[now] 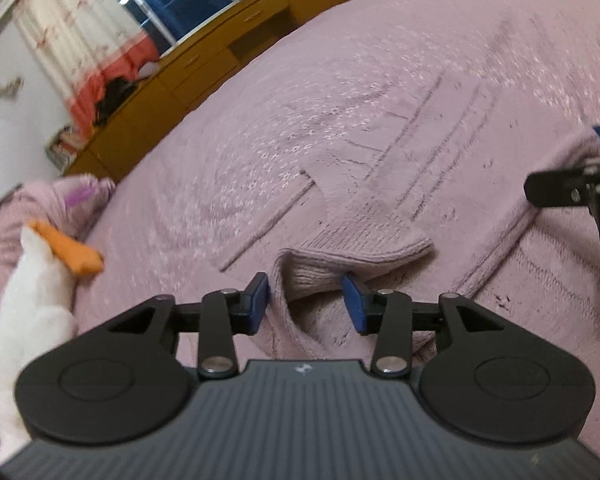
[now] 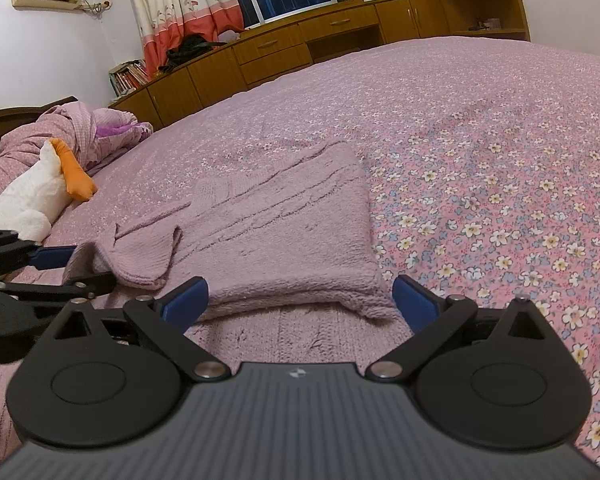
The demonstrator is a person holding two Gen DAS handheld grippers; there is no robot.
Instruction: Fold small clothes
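Observation:
A mauve knitted sweater (image 2: 284,232) lies partly folded on the bed, its upper half doubled over toward me. A sleeve cuff (image 1: 360,248) lies on top at the left. My left gripper (image 1: 305,300) is open, its blue pads either side of a raised fold of the sweater's edge, not clamped. My right gripper (image 2: 300,302) is wide open, low over the near folded edge, its pads spanning that fold. The left gripper also shows in the right wrist view (image 2: 52,268), and the right one in the left wrist view (image 1: 580,192).
The bed has a pink floral sheet (image 2: 500,184). A white plush duck with an orange beak (image 2: 40,196) and a bunched pink quilt (image 2: 72,128) lie at the left. Wooden cabinets (image 2: 300,44), a curtain and a window stand behind the bed.

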